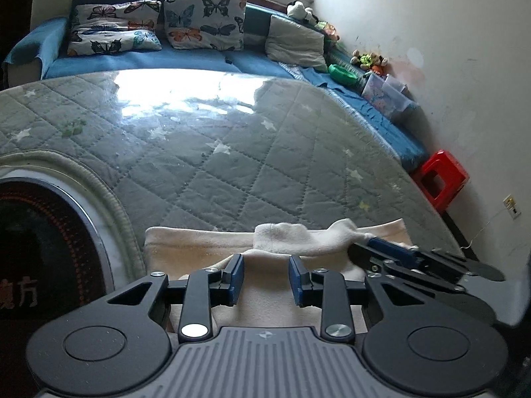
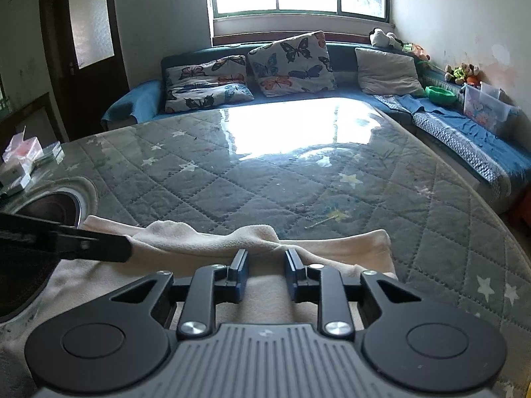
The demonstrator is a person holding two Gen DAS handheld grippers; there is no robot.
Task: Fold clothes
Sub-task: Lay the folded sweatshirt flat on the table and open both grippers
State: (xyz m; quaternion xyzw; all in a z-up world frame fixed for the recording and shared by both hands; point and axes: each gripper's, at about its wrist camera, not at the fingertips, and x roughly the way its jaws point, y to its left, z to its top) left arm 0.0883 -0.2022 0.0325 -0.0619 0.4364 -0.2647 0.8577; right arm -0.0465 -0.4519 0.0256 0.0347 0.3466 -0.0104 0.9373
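Note:
A cream garment (image 1: 205,242) lies flat at the near edge of the quilted grey table (image 1: 232,152), with a thicker white fold (image 1: 298,238) bunched across its far side. My left gripper (image 1: 267,265) hovers low over the garment, its blue pads apart and only flat cloth showing in the gap. My right gripper (image 1: 361,248) comes in from the right, its tip against the white fold. In the right wrist view the right gripper (image 2: 267,258) stands open over the garment (image 2: 332,248), just short of the fold (image 2: 255,232). The left gripper (image 2: 127,248) reaches in from the left.
A round dark hotplate (image 1: 39,248) is set into the table at the near left. Small boxes (image 2: 23,162) sit on the table's left edge. A blue sofa with butterfly cushions (image 2: 288,63) wraps the far and right sides, and a red stool (image 1: 441,179) stands by the wall.

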